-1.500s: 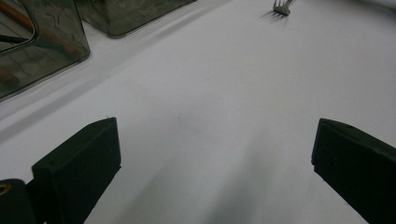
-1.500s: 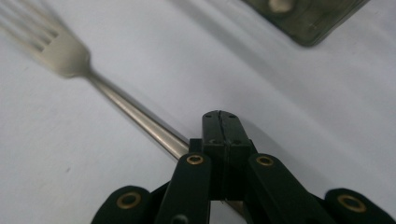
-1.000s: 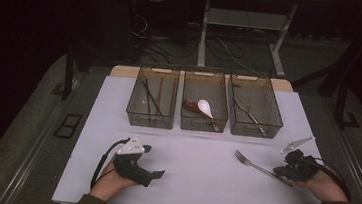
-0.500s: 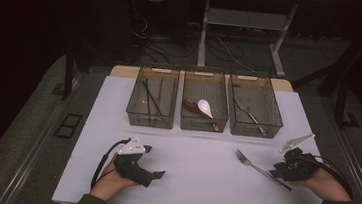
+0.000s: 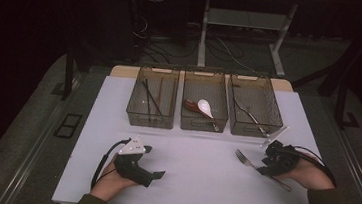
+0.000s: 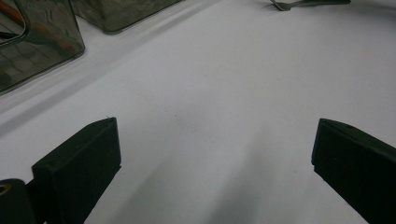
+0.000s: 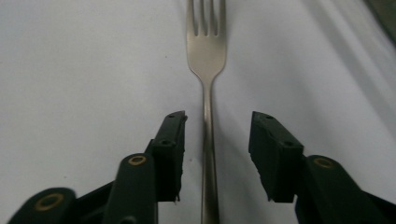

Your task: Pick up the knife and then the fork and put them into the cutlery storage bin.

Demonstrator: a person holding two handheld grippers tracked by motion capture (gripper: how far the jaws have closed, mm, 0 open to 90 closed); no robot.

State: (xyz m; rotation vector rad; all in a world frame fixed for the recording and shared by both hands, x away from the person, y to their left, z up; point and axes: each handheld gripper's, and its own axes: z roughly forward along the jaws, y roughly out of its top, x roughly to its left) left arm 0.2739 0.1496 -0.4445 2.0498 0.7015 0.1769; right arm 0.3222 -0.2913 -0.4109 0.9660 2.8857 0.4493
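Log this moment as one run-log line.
right gripper: jaws just opened, straddling fork handle, not gripping | fork: flat on table | left gripper: open

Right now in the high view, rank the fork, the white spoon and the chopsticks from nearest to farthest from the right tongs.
1. Fork: on the table, handle between the open right tongs.
2. White spoon: middle bin.
3. Chopsticks: left bin, farthest.

Fork [image 7: 205,51] tine tips and handle end beyond the frame's edges
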